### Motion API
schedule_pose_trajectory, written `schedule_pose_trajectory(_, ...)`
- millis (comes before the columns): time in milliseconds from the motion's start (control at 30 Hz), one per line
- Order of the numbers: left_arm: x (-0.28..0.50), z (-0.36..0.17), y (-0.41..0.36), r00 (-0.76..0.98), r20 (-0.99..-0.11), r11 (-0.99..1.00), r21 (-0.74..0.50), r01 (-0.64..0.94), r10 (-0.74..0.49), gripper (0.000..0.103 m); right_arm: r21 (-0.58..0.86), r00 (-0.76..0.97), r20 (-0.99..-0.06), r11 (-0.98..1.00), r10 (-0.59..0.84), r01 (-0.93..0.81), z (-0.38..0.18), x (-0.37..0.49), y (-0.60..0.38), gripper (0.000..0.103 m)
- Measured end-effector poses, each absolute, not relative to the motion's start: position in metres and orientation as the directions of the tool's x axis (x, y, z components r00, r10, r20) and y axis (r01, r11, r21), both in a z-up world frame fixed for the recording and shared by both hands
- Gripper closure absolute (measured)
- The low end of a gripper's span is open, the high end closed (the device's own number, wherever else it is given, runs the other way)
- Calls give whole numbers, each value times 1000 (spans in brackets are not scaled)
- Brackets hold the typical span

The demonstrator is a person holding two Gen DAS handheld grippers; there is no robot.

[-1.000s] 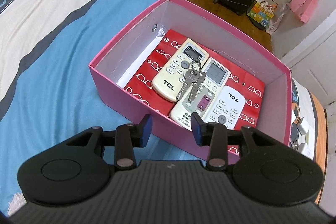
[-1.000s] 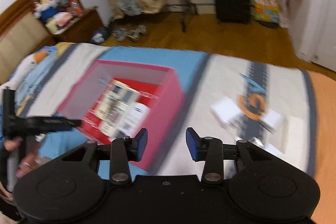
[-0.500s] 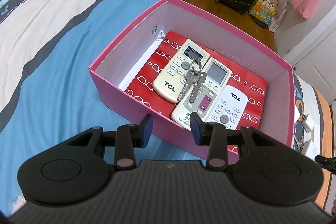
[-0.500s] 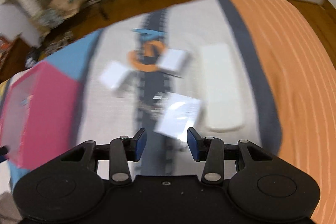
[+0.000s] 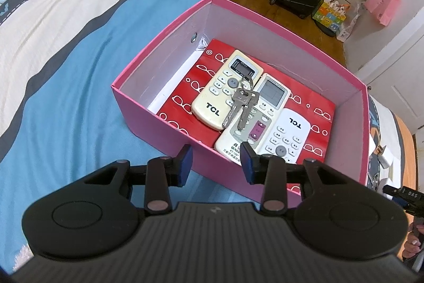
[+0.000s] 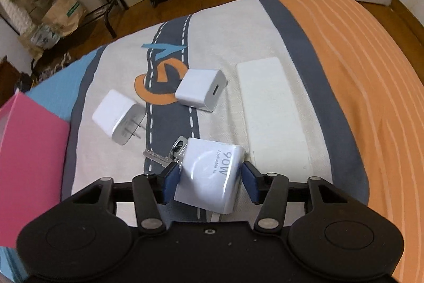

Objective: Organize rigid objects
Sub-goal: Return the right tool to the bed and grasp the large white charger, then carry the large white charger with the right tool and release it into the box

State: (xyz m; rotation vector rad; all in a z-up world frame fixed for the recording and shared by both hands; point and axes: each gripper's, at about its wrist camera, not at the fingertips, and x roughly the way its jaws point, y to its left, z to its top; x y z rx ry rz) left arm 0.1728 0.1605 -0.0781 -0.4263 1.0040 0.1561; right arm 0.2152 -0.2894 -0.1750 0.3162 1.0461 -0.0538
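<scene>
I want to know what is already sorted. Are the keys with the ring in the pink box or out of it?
In. The keys lie across two remotes inside the pink box.

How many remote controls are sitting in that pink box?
3, side by side in the pink box: a cream remote on the left, a middle remote partly under keys, and a white remote on the right.

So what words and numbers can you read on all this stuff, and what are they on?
"TCL" on the yellowed remote in the pink box.
"TCL", upside down, on the white remote.
"QUNDA" and "KT-109" on the middle remote; the signs under them are too small.
"90W" and "Applicable to" on the white charger between the right gripper fingers.
Button labels: too small.
</scene>
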Motion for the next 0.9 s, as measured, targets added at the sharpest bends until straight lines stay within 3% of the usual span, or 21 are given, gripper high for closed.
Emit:
schedule_pose_trajectory(233, 173, -79, 162, 533, -843, 906, -278, -319, -71, 65, 232, 502, -859, 951, 101, 205, -182, 216, -289, 43)
schedule_pose_trajectory(367, 172, -79, 161, 535, -843, 909, -270, -317, -63, 65, 158, 508, -860, 971, 45, 181, -177, 208, -277, 44)
schedule_pose_trajectory(633, 172, -78, 161, 535, -842, 909, -270, -317, -64, 65, 266, 369, -912, 944, 182, 193, -184, 184, -267, 43)
schedule_pose_trajectory(900, 172, -77, 161, 534, -843, 907, -274, -321, -65, 65, 118, 376, -924, 987, 68, 112, -191, 186, -239, 44)
